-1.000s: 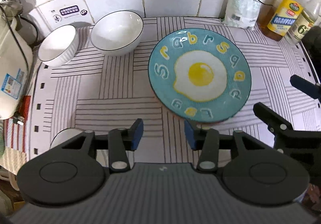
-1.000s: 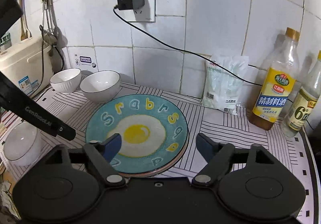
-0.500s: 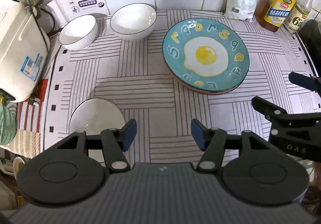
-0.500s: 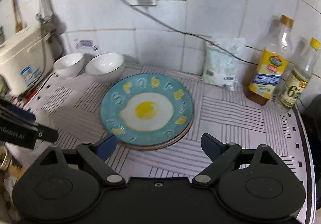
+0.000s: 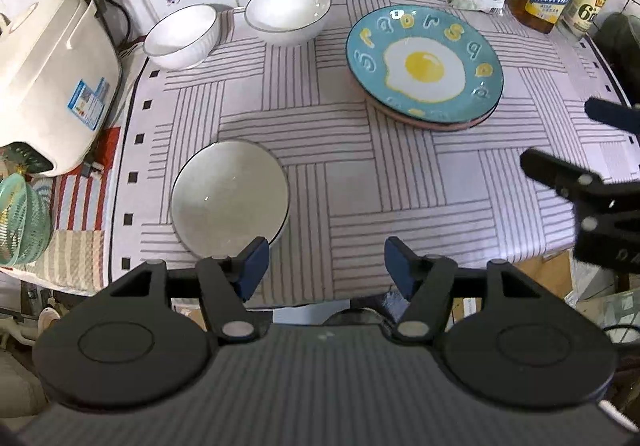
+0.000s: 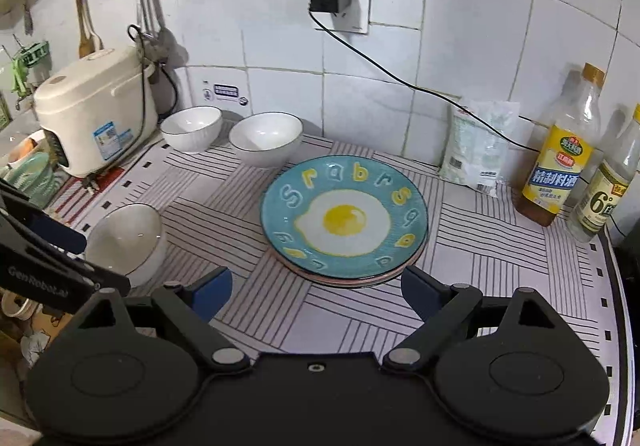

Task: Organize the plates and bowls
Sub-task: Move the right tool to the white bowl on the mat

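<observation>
Your left claw (image 5: 325,264) was opening, nothing between its pads, over the bench (image 5: 400,174) front edge, just beside the near white bowl (image 5: 230,192). Your right claw (image 6: 316,292) stood spread wide and empty, in front of the blue egg plate (image 6: 344,218), which lay on top of another plate. Two more white bowls (image 6: 266,138) sat at the back near the wall, w/ the rice cooker (image 6: 94,110) to their left.
</observation>
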Motion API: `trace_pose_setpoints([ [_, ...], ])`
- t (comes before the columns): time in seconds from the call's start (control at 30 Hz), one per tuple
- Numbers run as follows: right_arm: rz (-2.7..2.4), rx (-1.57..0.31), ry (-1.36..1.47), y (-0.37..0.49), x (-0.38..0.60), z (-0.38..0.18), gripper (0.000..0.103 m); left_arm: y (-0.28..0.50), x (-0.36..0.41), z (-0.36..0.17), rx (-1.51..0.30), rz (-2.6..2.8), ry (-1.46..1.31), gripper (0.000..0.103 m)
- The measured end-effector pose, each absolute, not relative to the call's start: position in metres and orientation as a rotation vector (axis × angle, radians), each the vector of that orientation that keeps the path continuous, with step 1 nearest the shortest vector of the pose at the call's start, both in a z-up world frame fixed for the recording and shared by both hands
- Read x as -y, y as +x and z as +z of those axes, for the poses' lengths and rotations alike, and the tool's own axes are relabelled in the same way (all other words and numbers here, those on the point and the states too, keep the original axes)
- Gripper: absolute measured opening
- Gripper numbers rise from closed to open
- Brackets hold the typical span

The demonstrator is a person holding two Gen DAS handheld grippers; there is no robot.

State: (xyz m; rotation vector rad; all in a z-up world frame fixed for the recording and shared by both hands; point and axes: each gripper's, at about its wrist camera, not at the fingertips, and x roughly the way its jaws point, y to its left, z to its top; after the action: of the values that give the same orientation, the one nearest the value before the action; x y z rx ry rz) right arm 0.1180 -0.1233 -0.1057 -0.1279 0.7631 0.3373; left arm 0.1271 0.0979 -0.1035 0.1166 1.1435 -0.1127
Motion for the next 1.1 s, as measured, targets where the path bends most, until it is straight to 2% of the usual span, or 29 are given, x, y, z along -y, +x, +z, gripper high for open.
trace_pose_setpoints([
  [0.13,0.366,-0.727,-0.122,0.109,0.117,-0.102,0.094,0.117,-0.112,-0.105,-1.144,-0.115,0.093,0.063],
  [0.23,0.372,-0.674,-0.132,0.102,0.108,-0.102,0.094,0.114,-0.125,-0.109,-1.150,-0.082,0.081,0.074],
  [0.43,0.369,-0.742,-0.088,0.110,0.089,-0.129,0.094,0.109,-0.149,-0.118,-1.089,-0.050,0.134,0.077],
  [0.53,0.359,-0.691,-0.130,0.105,0.072,-0.146,0.094,0.112,-0.164,-0.125,-1.075,-0.043,0.105,0.078],
  [0.6,0.419,-0.670,-0.124,0.100,0.061,-0.155,0.094,0.114,-0.174,-0.131,-1.067,-0.032,0.084,0.086],
  [0.87,0.603,-0.656,-0.083,0.099,0.007,-0.205,0.095,0.125,-0.210,-0.158,-1.006,0.064,-0.010,0.089],
  [1.1,0.712,-0.674,-0.097,0.110,-0.036,-0.235,0.095,0.142,-0.227,-0.178,-1.032,0.055,-0.144,0.086],
])
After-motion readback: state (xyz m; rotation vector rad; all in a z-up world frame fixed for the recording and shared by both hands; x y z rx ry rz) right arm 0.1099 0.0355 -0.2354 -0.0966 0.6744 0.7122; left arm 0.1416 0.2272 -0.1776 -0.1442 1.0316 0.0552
